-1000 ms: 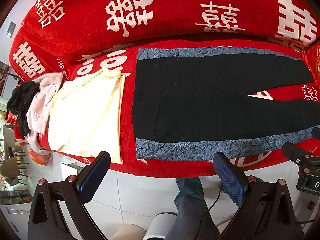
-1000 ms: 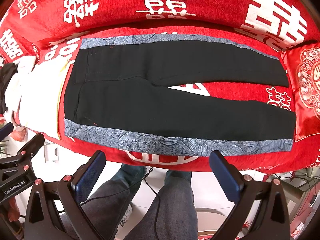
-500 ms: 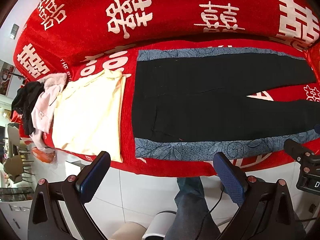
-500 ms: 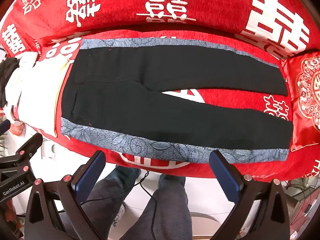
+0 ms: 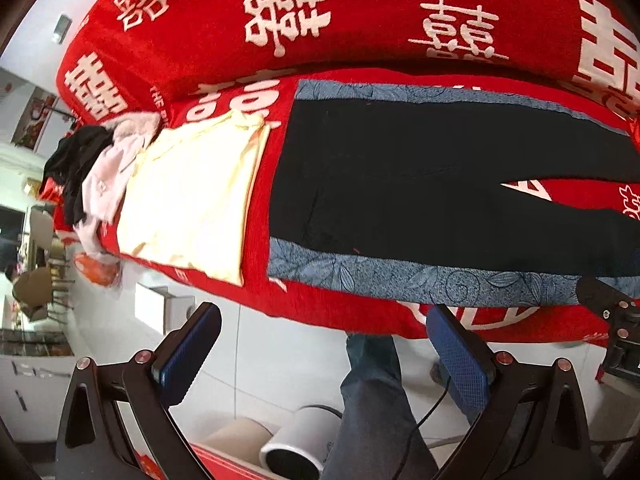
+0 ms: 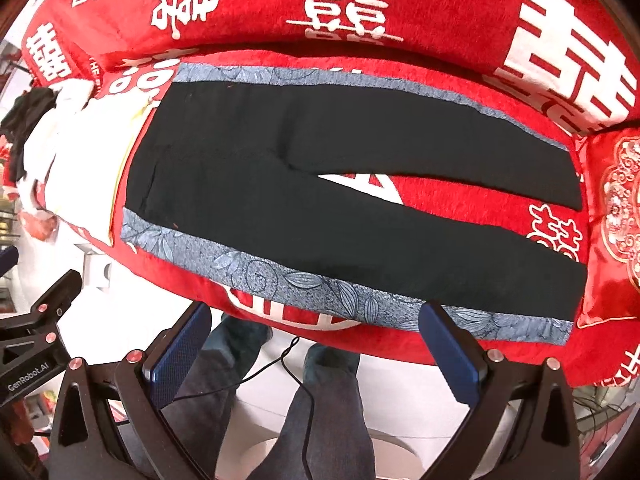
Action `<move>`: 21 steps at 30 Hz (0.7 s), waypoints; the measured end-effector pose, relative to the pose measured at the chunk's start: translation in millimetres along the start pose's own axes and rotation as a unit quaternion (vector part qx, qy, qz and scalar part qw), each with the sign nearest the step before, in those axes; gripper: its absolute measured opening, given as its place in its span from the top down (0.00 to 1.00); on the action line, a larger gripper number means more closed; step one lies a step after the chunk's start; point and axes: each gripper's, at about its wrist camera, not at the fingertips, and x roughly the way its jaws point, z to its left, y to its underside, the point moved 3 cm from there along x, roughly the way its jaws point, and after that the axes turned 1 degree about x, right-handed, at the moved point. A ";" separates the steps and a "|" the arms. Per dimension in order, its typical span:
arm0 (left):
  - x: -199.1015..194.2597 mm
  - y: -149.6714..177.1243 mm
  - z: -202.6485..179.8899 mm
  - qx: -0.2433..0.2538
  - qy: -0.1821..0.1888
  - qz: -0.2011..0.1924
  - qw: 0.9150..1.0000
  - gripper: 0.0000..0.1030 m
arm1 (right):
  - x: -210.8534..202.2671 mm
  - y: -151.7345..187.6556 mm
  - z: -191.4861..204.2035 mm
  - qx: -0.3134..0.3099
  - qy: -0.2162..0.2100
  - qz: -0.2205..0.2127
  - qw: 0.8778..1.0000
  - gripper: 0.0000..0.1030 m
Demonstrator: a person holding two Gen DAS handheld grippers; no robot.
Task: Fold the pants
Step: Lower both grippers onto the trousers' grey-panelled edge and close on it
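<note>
Spread flat across the red sofa (image 6: 460, 200), waist left, legs right and slightly parted: black pants (image 6: 320, 216) with blue leaf-print side stripes. Ahead of both grippers, untouched. Left gripper (image 5: 324, 356) and right gripper (image 6: 316, 352) hovering off the front edge, fingers (image 6: 448, 352) spread wide, holding nothing.

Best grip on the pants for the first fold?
Probably the near blue side stripe of the pants, coming from the sofa's front edge. They lie flat, legs spread, that seam nearest both open grippers: left near the waist, right toward the hem.
</note>
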 end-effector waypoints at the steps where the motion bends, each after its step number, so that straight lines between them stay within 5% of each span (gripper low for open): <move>1: 1.5 2.1 -1.2 -0.004 0.002 0.004 1.000 0.00 | 2.0 1.0 -2.4 -0.001 -0.005 0.001 1.000 0.00; 13: 58.3 10.3 -3.5 0.003 0.041 0.029 0.999 0.00 | 38.8 16.1 -13.3 0.062 -0.035 0.014 0.997 0.00; 21: 141.6 21.6 20.4 -0.041 0.111 0.071 0.990 0.00 | 103.8 33.2 4.3 0.140 -0.198 0.023 0.970 0.00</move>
